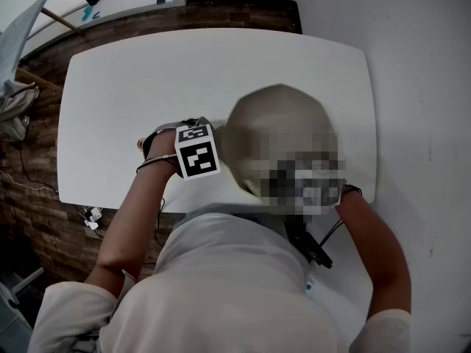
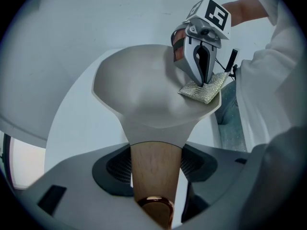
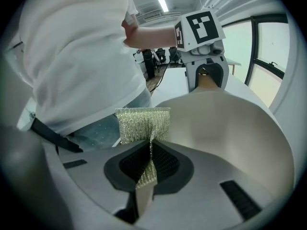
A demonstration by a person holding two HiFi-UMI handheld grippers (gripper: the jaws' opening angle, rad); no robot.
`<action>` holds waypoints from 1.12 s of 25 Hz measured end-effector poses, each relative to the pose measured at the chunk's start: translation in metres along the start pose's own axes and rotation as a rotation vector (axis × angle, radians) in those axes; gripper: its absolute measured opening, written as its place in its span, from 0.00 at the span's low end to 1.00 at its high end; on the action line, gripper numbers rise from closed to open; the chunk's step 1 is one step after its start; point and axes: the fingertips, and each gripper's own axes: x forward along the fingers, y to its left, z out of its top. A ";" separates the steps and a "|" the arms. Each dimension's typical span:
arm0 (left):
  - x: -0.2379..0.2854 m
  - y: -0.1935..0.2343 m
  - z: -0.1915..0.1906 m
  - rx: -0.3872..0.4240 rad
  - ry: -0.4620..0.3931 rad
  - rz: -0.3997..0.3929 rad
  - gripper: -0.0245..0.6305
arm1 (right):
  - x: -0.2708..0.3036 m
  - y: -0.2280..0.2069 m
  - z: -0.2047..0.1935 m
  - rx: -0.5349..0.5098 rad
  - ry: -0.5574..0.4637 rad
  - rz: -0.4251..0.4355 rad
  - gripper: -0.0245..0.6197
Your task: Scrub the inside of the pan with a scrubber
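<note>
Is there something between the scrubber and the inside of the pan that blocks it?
Nothing visible does. The scrubber, shut in the right claw, lies at the inner rim of the pan, and nothing else shows inside the pan.

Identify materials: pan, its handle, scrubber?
Pan: matte pale grey, smooth; coated metal or ceramic, can't tell which. Handle: looks like wood, light tan with fine grain, with a shiny coppery ring at its end. Scrubber: glittery knitted mesh, probably metallic thread.
</note>
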 end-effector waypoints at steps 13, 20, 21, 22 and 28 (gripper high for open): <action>-0.001 0.000 -0.001 -0.009 0.004 -0.002 0.46 | -0.006 0.013 -0.012 -0.017 0.066 0.059 0.08; 0.000 0.000 -0.001 -0.011 0.009 -0.002 0.46 | -0.015 0.017 -0.025 0.072 0.087 0.131 0.08; 0.000 0.000 -0.001 -0.012 0.010 -0.003 0.46 | -0.016 0.017 -0.028 0.080 0.099 0.135 0.08; 0.000 0.000 -0.001 -0.013 0.009 -0.002 0.46 | -0.018 0.017 -0.031 0.086 0.112 0.139 0.08; 0.000 -0.001 0.000 -0.016 0.012 -0.004 0.46 | -0.026 0.019 -0.048 0.102 0.198 0.148 0.08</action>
